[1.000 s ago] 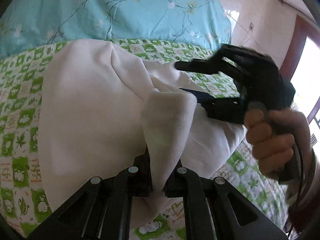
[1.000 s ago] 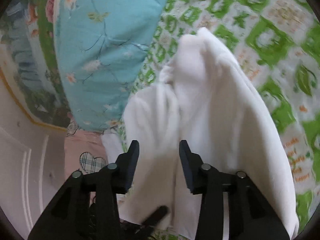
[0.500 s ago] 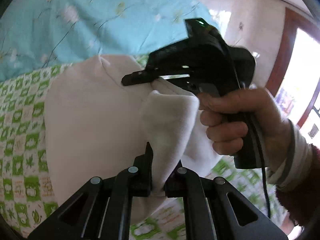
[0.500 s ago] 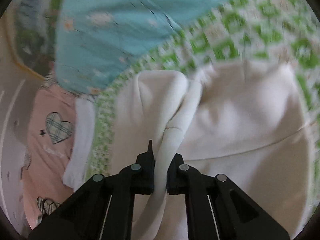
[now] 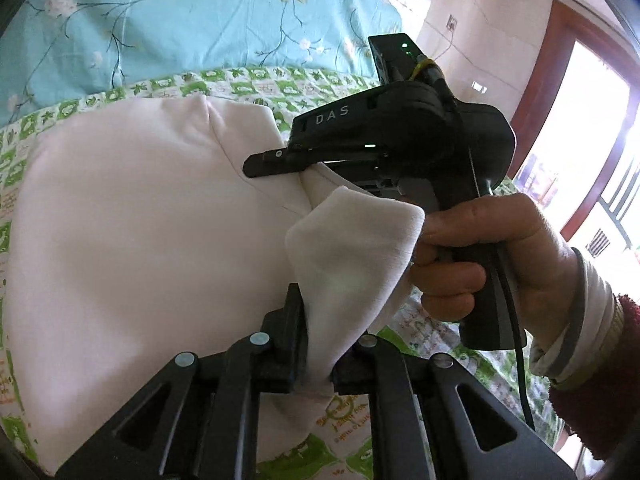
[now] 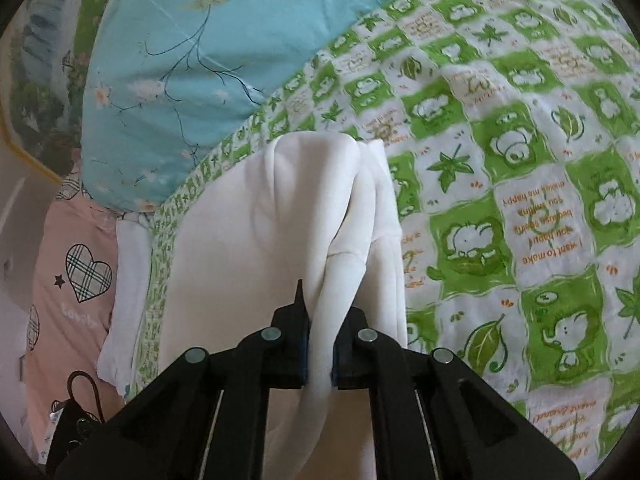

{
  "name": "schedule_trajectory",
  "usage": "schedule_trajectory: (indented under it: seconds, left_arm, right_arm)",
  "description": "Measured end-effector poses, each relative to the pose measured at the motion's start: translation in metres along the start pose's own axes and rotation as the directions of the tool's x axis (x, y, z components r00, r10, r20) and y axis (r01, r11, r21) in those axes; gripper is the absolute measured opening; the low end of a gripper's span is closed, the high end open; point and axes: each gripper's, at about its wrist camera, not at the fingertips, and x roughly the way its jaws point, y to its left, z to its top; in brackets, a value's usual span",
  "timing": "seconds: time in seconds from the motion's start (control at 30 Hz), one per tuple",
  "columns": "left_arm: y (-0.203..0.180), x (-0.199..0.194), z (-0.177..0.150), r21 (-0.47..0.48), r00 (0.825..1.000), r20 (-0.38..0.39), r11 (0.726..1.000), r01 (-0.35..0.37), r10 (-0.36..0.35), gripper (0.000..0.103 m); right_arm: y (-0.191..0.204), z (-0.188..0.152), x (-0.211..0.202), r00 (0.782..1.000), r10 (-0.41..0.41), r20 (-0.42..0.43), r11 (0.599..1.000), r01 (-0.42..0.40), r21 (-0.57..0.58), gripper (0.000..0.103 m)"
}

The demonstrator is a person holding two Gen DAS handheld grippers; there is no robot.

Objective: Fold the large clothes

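Checked bedspread point(image 6: 520, 120); right gripper point(image 6: 319, 360) newly tight on garment point(image 6: 260, 240)

I see a plain white garment point(image 5: 132, 220), no print on it, lying on my bed sheet point(image 6: 500, 152), which is checked in bright green and white squares with little cartoon animals, leaves and orange lettering. Toward the head of the bed sits a turquoise quilt point(image 5: 180, 20) with thin dark branches and pale blossoms. By the bed's edge I make out a pink cloth point(image 6: 68, 264) with plaid hearts. Both my grippers, left point(image 5: 316, 364) and right point(image 6: 318, 360), are matt black; my sleeve point(image 5: 624, 380) is dark red with a grey-striped cuff.
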Motion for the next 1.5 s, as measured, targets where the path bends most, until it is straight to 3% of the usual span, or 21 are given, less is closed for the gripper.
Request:
schedule_trajectory:
  seconds: [0.17, 0.23, 0.33, 0.37, 0.4, 0.47, 0.53, 0.63, 0.83, 1.0, 1.07, 1.2, 1.27, 1.5]
  left_arm:
    - [0.004, -0.021, 0.004, -0.036, 1.0, -0.01, 0.999, 0.024, -0.025, 0.028]
    - [0.002, -0.041, -0.001, -0.06, 1.0, 0.008, 0.998, 0.029, -0.028, 0.055]
    - [0.012, -0.079, -0.004, -0.091, 0.998, 0.06, 0.996, -0.008, 0.014, 0.083]
    - [0.018, -0.091, -0.005, -0.102, 0.996, 0.077, 0.994, -0.028, 0.036, 0.085]
    - [0.025, -0.103, -0.007, -0.118, 0.994, 0.092, 0.992, -0.047, 0.058, 0.085]
    - [0.047, -0.12, -0.009, -0.165, 0.99, 0.105, 0.983, -0.08, 0.098, 0.086]
    - [0.069, -0.126, -0.012, -0.22, 0.988, 0.103, 0.971, -0.092, 0.117, 0.087]
    - [0.108, -0.117, -0.015, -0.325, 0.992, 0.063, 0.942, -0.083, 0.109, 0.087]
    - [0.159, -0.069, -0.019, -0.516, 0.997, 0.004, 0.854, 0.067, -0.076, 0.087]
    - [0.172, -0.029, -0.015, -0.532, 0.987, -0.05, 0.84, 0.104, -0.153, 0.088]
    - [0.175, -0.018, -0.012, -0.534, 0.985, -0.052, 0.838, 0.114, -0.167, 0.085]
    - [0.169, -0.014, -0.006, -0.477, 0.989, -0.062, 0.875, 0.086, -0.131, 0.074]
    - [0.168, -0.014, -0.006, -0.461, 0.991, -0.056, 0.884, 0.082, -0.121, 0.068]
    - [0.152, -0.022, 0.003, -0.414, 0.997, -0.03, 0.909, 0.056, -0.075, 0.05]
  right_arm:
    - [0.0, -0.001, 0.003, 1.0, -0.01, 0.0, 1.0, 0.01, -0.003, 0.01]
    - [0.002, -0.001, -0.001, 1.0, -0.028, 0.006, 0.999, 0.028, -0.016, 0.015]
    - [0.007, -0.004, -0.014, 0.996, -0.084, 0.026, 0.996, 0.085, -0.024, 0.023]
    - [0.008, -0.004, -0.018, 0.994, -0.101, 0.03, 0.995, 0.102, -0.024, 0.034]
    - [0.009, -0.005, -0.024, 0.992, -0.125, 0.037, 0.992, 0.125, -0.024, 0.041]
    - [0.013, -0.007, -0.038, 0.986, -0.151, 0.064, 0.988, 0.153, -0.026, 0.075]
    - [0.017, -0.012, -0.051, 0.985, -0.144, 0.1, 0.988, 0.149, -0.044, 0.077]
    - [0.017, -0.017, -0.052, 0.989, -0.133, 0.069, 0.989, 0.137, -0.061, 0.077]
    - [0.015, -0.023, -0.031, 0.992, -0.122, 0.003, 0.99, 0.122, -0.07, 0.077]
    - [0.014, -0.02, -0.014, 0.993, -0.105, -0.052, 0.992, 0.101, -0.081, 0.077]
    - [0.012, -0.02, -0.005, 0.993, -0.082, -0.088, 0.995, 0.076, -0.069, 0.073]
    - [0.011, -0.02, 0.006, 0.991, -0.081, -0.11, 0.995, 0.074, -0.068, 0.056]
    - [0.007, -0.021, 0.009, 0.99, -0.073, -0.118, 0.997, 0.069, -0.044, 0.035]
    - [0.013, -0.024, 0.008, 0.994, -0.037, -0.104, 0.999, 0.036, -0.018, 0.02]
